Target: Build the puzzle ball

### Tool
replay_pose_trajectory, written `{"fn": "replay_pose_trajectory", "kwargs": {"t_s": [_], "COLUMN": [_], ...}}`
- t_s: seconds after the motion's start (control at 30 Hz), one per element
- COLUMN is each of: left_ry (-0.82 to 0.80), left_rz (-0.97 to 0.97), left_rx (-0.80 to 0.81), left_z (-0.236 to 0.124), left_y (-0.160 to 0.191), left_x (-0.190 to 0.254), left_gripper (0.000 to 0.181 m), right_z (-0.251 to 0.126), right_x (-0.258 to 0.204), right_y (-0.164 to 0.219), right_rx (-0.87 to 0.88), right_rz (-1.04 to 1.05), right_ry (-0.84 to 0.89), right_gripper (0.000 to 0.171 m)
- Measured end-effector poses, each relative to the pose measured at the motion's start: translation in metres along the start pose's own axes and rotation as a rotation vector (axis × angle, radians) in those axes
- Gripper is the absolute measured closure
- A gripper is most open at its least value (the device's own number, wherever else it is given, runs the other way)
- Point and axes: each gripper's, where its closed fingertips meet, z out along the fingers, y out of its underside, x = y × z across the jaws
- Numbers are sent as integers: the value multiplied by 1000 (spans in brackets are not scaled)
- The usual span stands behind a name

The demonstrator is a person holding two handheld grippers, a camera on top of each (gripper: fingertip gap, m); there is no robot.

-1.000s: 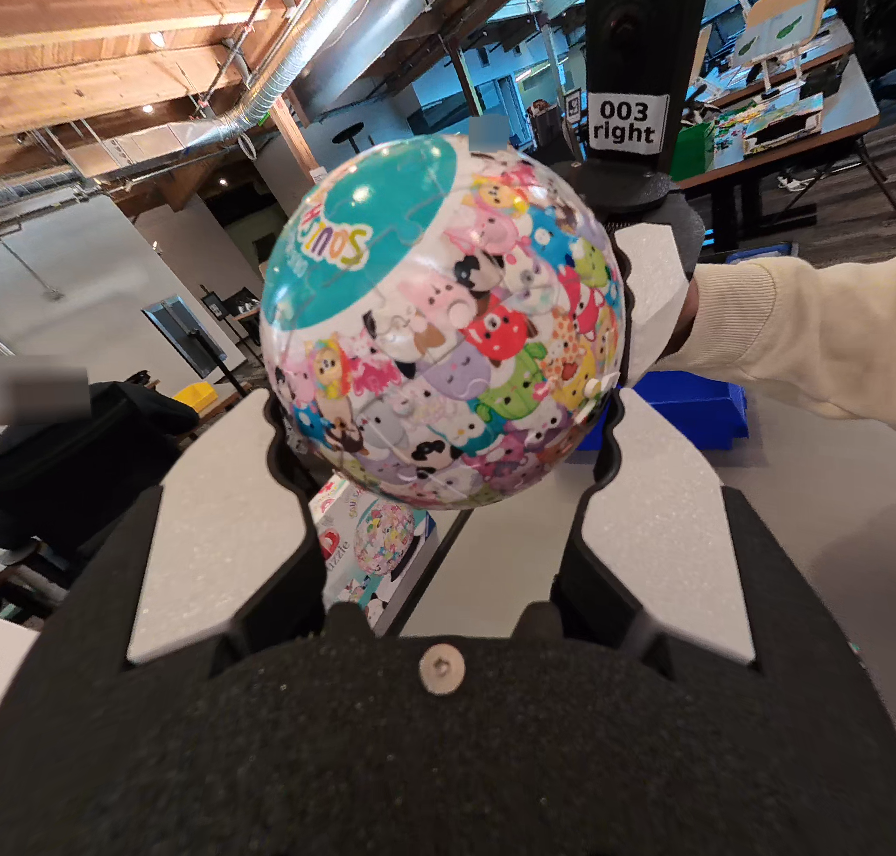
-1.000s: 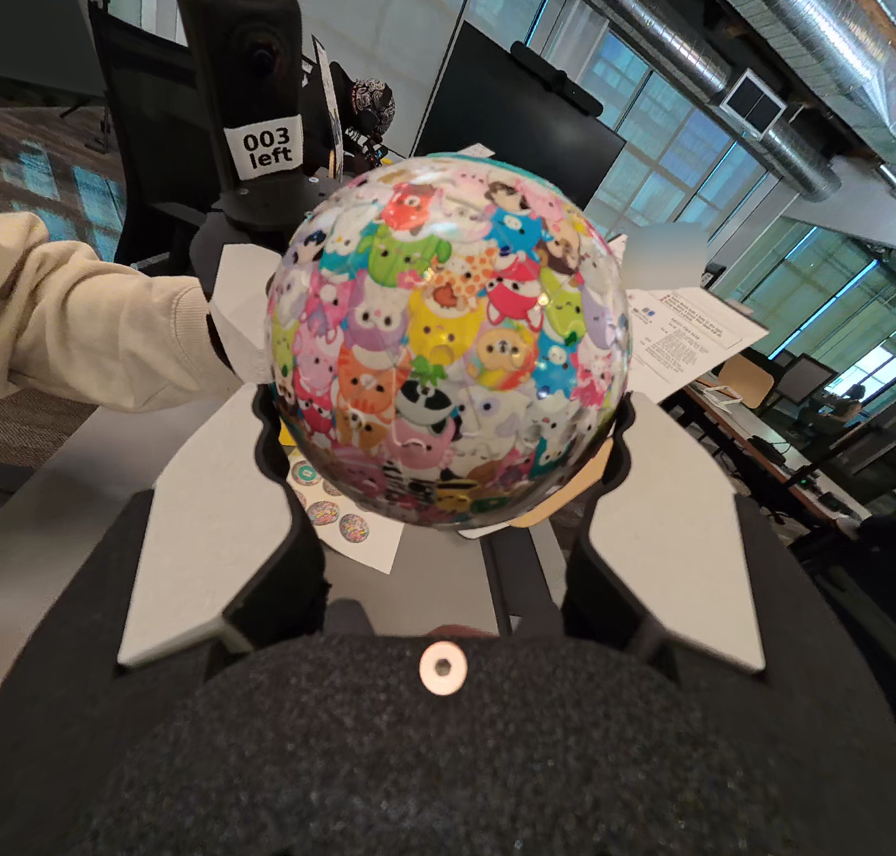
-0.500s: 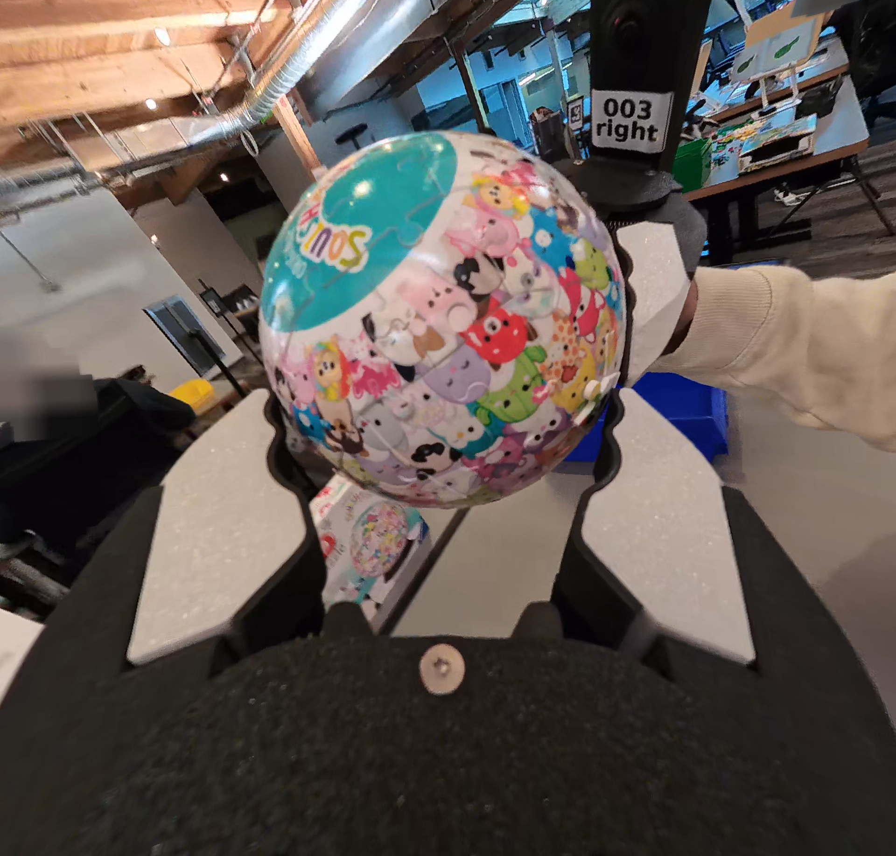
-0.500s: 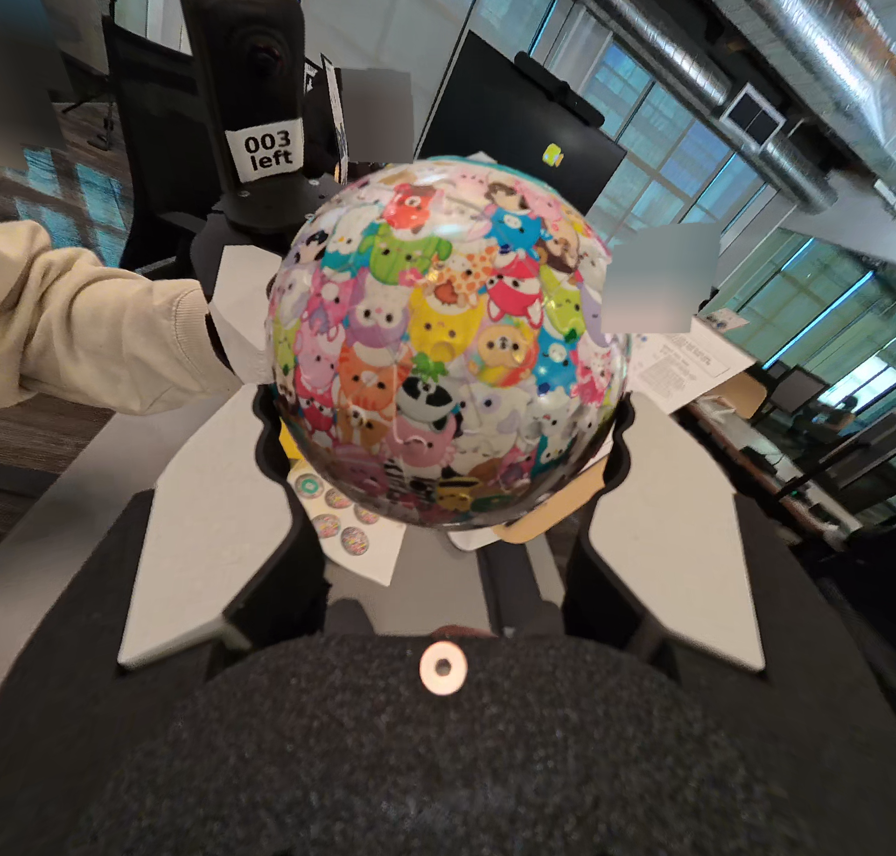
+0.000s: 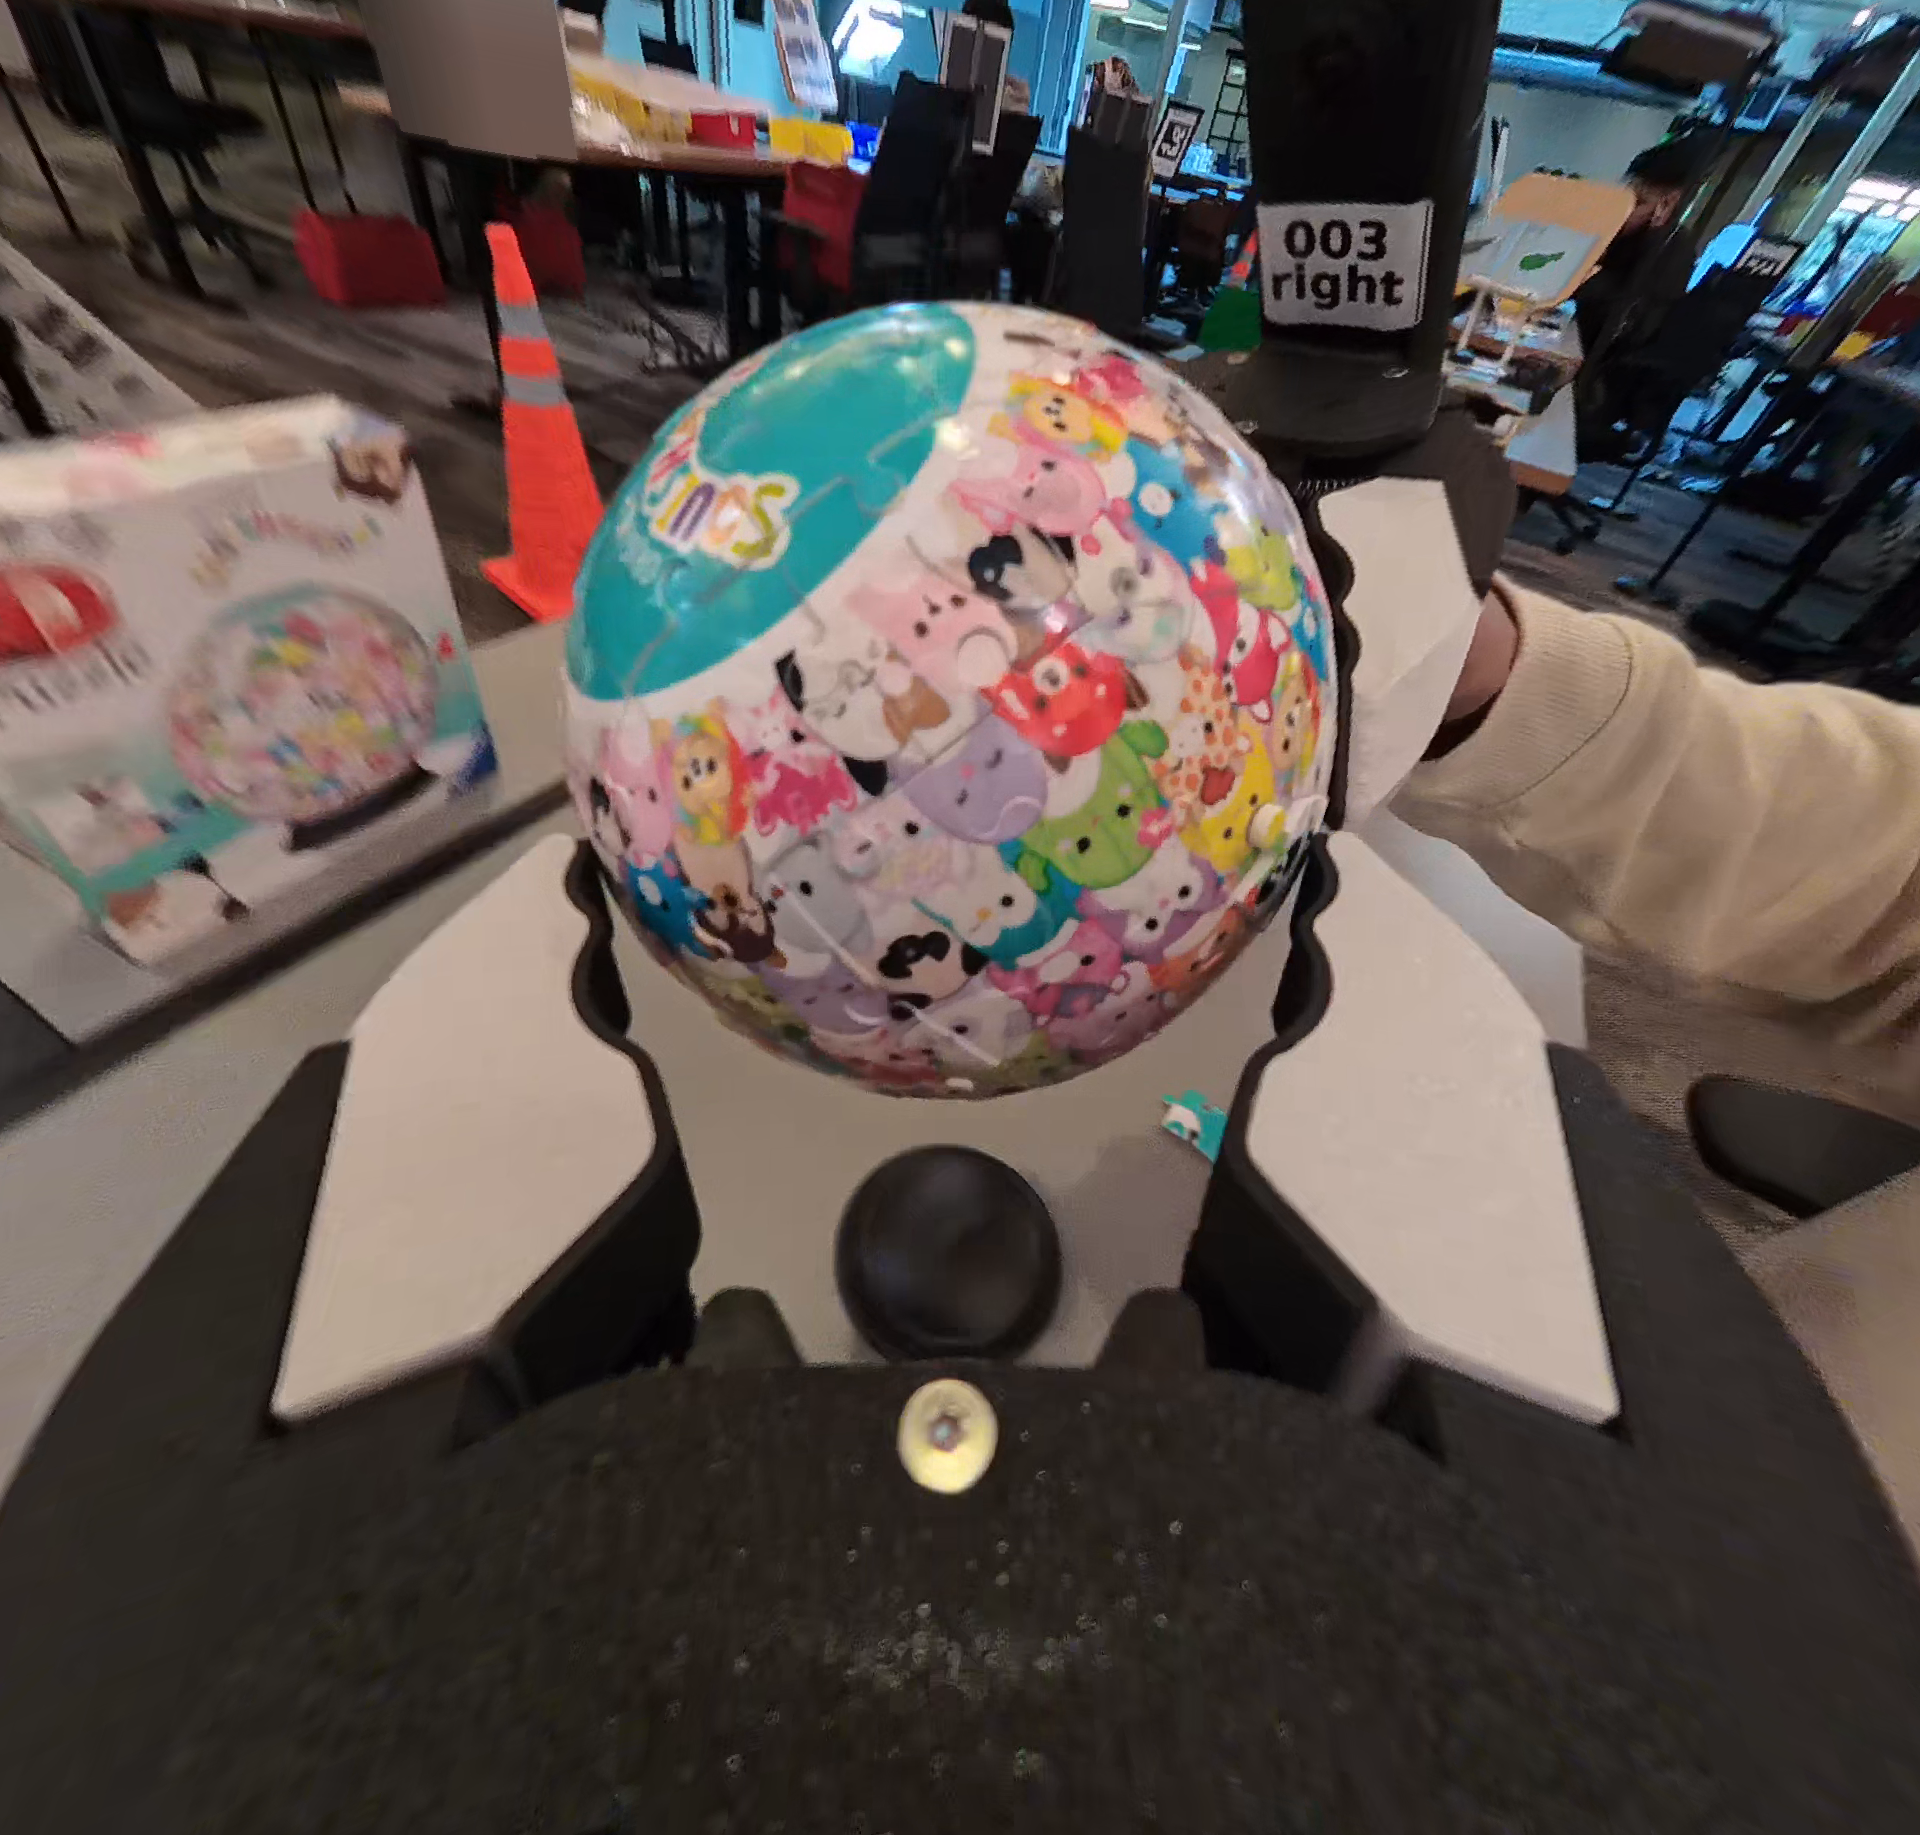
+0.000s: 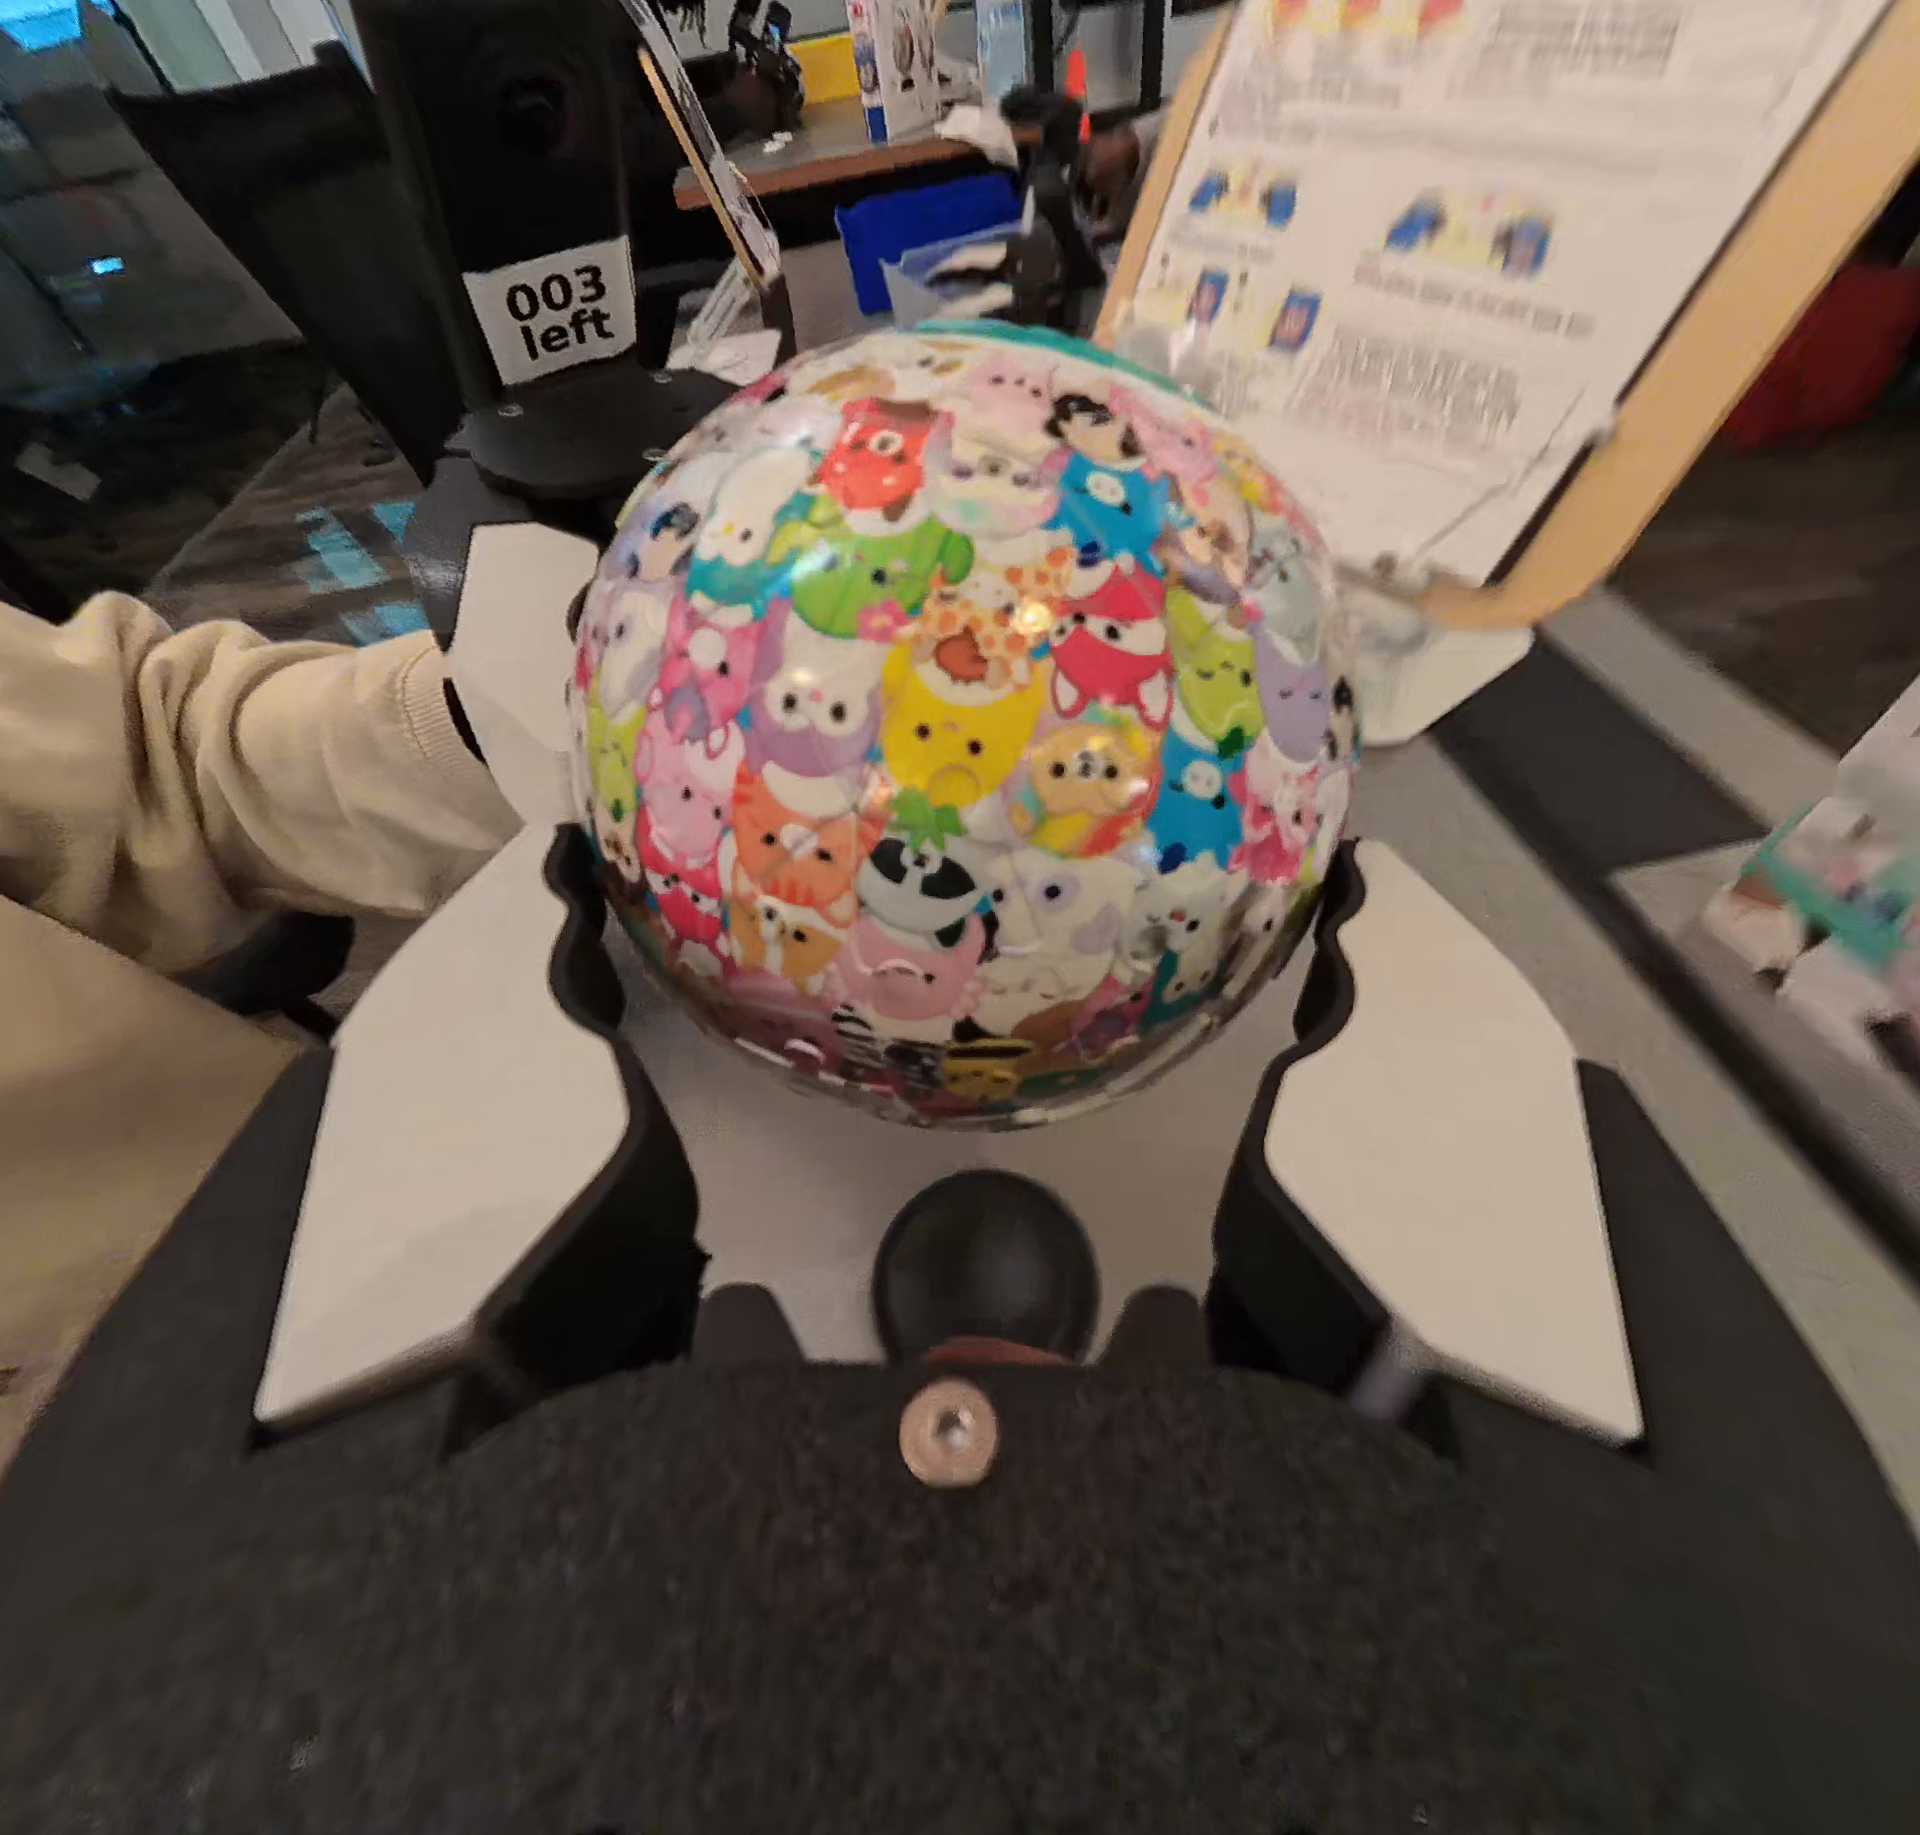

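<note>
Glossy plastic pieces made up the puzzle ball (image 5: 951,705), which hung in the air above the grey desk (image 5: 156,1151), directly over a small black stand (image 5: 948,1255). Both tools pinched it from opposite sides: the left gripper (image 5: 948,855) had its jaws spread wide around the ball's lower half, and the right gripper (image 6: 951,871) clamped it likewise. A loose teal piece (image 5: 1195,1120) lay on the desk near the stand, and the puzzle's box (image 5: 223,673) stood off to the left. I judged the ball light, hollow and slick; squeezed hard, its seams might pop, so a gentle hold across its widest part seemed safest.
</note>
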Motion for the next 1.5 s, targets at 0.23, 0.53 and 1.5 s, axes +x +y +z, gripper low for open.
{"fn": "replay_pose_trajectory", "kwargs": {"t_s": [0.23, 0.53, 1.5], "left_ry": [77, 115, 221], "left_rz": [-245, -446, -600], "left_rx": [-121, -240, -366], "left_z": [20, 45, 39], "left_y": [82, 158, 177], "left_x": [1, 3, 8], "left_gripper": [59, 58, 60], "right_z": [13, 25, 10], "right_x": [6, 11, 4], "right_y": [78, 165, 173], "right_rx": [-110, -230, -196], "right_rz": [319, 637, 820], "right_ry": [1, 4, -168], "right_gripper": [42, 37, 35]}}
